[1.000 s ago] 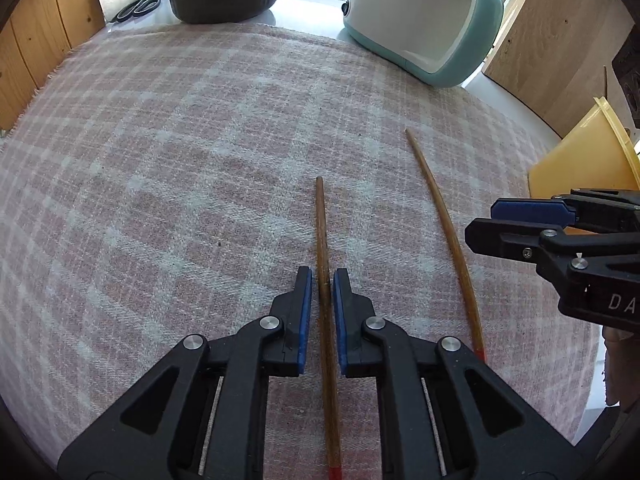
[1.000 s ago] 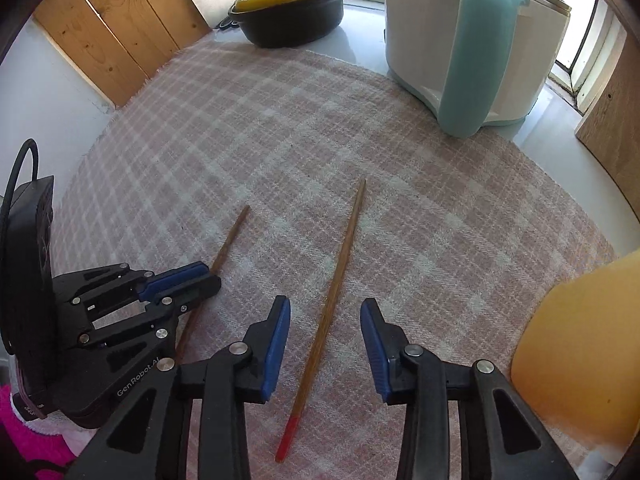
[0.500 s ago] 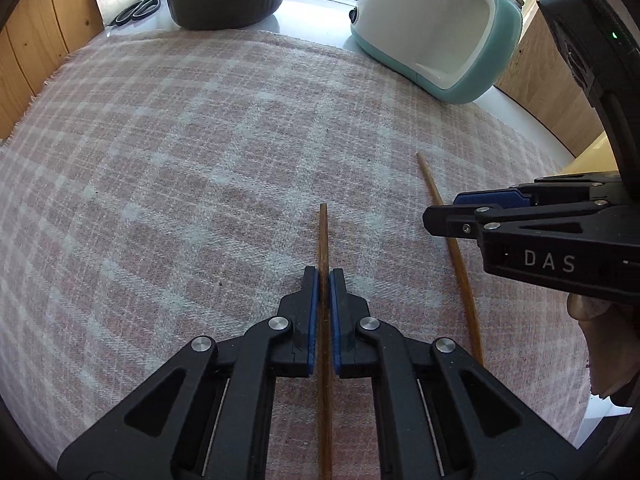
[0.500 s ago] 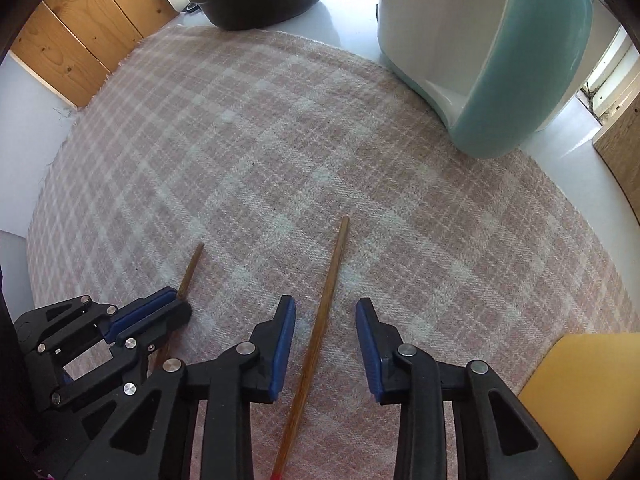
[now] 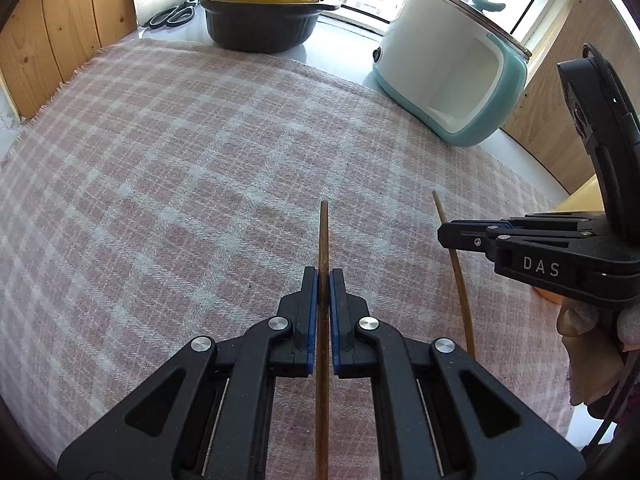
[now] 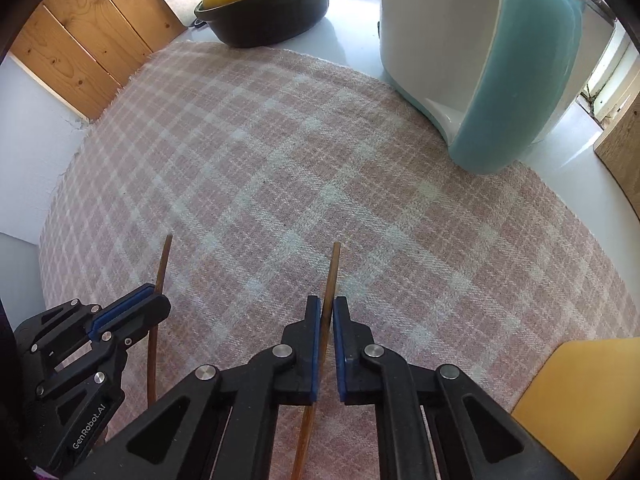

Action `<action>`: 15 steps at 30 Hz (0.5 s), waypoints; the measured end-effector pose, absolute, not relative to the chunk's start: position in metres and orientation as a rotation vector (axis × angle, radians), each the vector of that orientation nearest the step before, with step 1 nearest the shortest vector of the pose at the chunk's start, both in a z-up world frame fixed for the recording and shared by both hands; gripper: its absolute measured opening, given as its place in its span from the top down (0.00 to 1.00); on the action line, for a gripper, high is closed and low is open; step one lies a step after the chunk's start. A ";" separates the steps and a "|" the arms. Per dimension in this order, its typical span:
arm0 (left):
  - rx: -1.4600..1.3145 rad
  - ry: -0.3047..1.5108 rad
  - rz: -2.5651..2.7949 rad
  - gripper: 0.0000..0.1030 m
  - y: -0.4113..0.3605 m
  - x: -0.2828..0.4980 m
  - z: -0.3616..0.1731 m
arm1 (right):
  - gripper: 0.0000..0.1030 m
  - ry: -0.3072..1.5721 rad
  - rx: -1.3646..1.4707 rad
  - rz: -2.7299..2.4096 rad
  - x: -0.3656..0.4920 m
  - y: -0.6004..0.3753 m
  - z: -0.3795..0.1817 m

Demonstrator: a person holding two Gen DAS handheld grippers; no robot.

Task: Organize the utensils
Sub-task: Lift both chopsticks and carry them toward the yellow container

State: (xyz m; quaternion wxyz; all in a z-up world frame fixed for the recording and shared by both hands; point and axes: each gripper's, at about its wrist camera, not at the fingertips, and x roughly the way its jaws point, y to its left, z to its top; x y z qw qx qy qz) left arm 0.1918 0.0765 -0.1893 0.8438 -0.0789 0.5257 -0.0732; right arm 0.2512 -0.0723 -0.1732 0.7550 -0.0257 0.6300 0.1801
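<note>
Two brown wooden chopsticks are over the pink plaid cloth (image 5: 180, 168). My left gripper (image 5: 324, 280) is shut on one chopstick (image 5: 323, 232), which sticks out ahead between its blue pads. My right gripper (image 6: 327, 308) is shut on the other chopstick (image 6: 332, 272). In the left wrist view the right gripper (image 5: 448, 236) shows side-on at the right, closed over the second chopstick (image 5: 460, 280). In the right wrist view the left gripper (image 6: 156, 300) shows at the lower left with its chopstick (image 6: 163, 264).
A black pot with a yellow lid (image 5: 260, 12) and scissors (image 5: 172, 16) stand at the back by the window. A white and teal appliance (image 5: 452, 80) stands at the back right. A yellow container (image 6: 580, 400) sits at the right front. Wooden panels (image 5: 60, 32) line the left.
My left gripper has closed on its chopstick. My right gripper moved forward along the other chopstick and closed on it. Both views have tilted up from the cloth.
</note>
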 end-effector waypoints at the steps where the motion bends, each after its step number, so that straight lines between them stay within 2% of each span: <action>1: -0.167 1.102 -0.156 0.97 0.076 0.189 -0.185 | 0.97 1.361 -0.048 0.401 0.248 -0.074 -0.168; 15: -0.185 0.968 -0.169 0.97 0.071 0.149 -0.129 | 0.98 1.143 -0.046 0.504 0.182 -0.097 -0.092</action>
